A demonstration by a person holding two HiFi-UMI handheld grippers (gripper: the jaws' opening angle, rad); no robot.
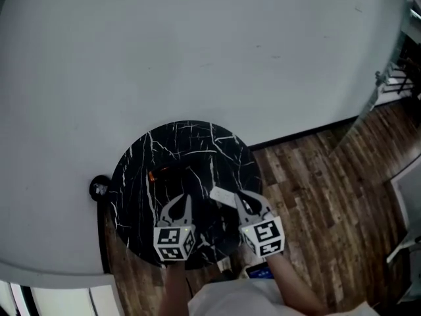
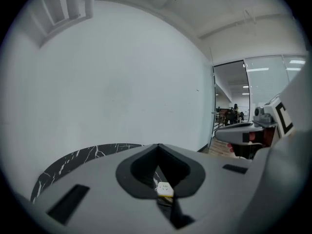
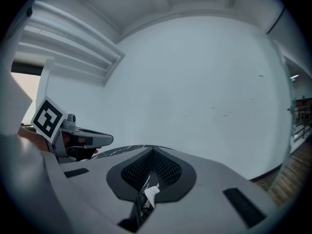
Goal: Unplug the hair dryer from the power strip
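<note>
Between left claw and right claw, white power strip

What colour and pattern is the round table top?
The table top is black with white marble-like veins, clearest in the head view.

Head view: steeply down from high above the marble table; gripper views: low, near level, toward the white wall; table and wall shared
</note>
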